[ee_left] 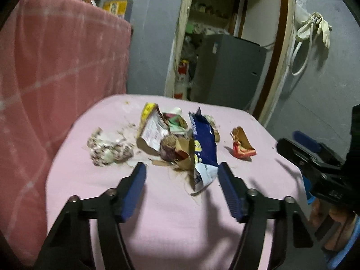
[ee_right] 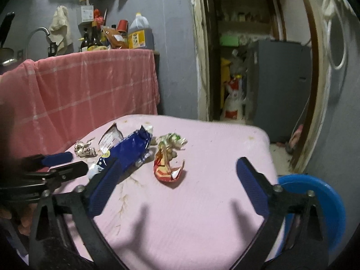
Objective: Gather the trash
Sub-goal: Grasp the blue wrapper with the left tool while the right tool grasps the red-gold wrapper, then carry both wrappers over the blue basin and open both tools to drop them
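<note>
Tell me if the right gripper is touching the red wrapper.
Apart. In the right wrist view, the right gripper has its jaws wide open, and bare pink tablecloth shows between both and the red wrapper.

Crumpled blue foil snack bag (ee_left: 202,148), torn brown paper wrapper (ee_left: 153,132), red-orange wrapper (ee_left: 241,145) and speckled crumpled wrapper (ee_left: 108,149) lie scattered on the pink-covered bench (ee_left: 171,220).

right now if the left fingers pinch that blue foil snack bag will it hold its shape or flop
The crumpled blue foil snack bag probably flops: it is torn open and creased. It looks empty, so likely light. Its glossy film may slip between the left gripper's open fingers, and could drag brown paper scraps touching it.
</note>
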Motion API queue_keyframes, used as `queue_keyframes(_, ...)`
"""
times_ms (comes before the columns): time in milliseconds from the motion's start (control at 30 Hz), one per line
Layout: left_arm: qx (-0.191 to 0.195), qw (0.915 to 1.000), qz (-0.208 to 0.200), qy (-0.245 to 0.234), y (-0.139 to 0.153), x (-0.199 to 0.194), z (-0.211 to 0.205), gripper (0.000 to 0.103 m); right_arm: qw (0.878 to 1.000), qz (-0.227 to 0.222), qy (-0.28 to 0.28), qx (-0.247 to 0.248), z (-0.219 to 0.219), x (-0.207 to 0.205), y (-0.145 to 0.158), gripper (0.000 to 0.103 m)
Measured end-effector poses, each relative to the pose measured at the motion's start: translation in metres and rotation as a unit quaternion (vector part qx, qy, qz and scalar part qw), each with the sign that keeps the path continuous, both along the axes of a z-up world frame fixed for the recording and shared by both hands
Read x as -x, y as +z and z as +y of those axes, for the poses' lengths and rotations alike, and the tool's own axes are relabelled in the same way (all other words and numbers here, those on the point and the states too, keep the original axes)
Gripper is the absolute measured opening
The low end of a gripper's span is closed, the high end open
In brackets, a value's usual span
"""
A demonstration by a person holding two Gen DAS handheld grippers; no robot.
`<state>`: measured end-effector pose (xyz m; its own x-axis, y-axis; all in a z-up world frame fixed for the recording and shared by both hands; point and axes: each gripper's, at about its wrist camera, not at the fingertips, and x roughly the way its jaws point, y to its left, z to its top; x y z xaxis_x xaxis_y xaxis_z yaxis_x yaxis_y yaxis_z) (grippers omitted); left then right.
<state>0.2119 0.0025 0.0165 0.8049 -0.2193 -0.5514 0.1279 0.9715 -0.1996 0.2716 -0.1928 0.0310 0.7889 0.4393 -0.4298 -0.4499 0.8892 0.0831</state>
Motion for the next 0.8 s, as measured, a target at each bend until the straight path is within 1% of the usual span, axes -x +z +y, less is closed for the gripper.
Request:
queue_keyframes(33,0.004,1.0000,0.006,-0.005,0.000,-0.002,0.000,0.051,1.000,0.007,0.002,0.002,0.001,-0.003,-0.002,0.081)
queue_keyframes(100,0.011,0.9997,0.014,-0.014,-0.001,-0.004,-0.001,0.044,1.000,0.023,0.010,0.001,0.003,-0.009,-0.006,0.075)
queue_keyframes(167,0.024,0.9991,0.024,-0.025,-0.001,-0.005,0.000,0.032,0.999,0.037,0.020,0.000,0.006,-0.014,-0.009,0.068)
queue_keyframes(233,0.037,0.9981,0.035,-0.034,0.000,-0.006,0.001,0.031,0.998,0.048,0.027,0.003,0.009,-0.019,-0.012,0.065)
queue_keyframes(300,0.045,0.9974,0.041,-0.039,0.001,-0.007,0.002,0.026,0.998,0.062,0.031,0.009,0.013,-0.025,-0.015,0.063)
queue_keyframes(333,0.048,0.9970,0.044,-0.041,0.001,-0.008,0.002,0.021,0.997,0.069,0.034,0.011,0.015,-0.028,-0.017,0.060)
queue_keyframes(367,0.051,0.9966,0.048,-0.044,0.002,-0.008,0.003,0.018,0.996,0.079,0.037,0.014,0.017,-0.032,-0.020,0.057)
queue_keyframes(500,0.055,0.9958,0.053,-0.050,0.002,-0.009,0.001,0.012,0.993,0.112,0.043,0.022,0.023,-0.045,-0.028,0.049)
queue_keyframes(600,0.058,0.9953,0.058,-0.052,0.003,-0.010,0.001,0.012,0.990,0.131,0.049,0.022,0.024,-0.052,-0.033,0.042)
queue_keyframes(667,0.057,0.9953,0.058,-0.052,0.003,-0.011,0.000,0.011,0.989,0.137,0.051,0.019,0.024,-0.055,-0.034,0.031)
queue_keyframes(800,0.055,0.9955,0.059,-0.051,0.004,-0.014,-0.010,0.011,0.990,0.133,0.052,0.006,0.019,-0.053,-0.032,0.029)
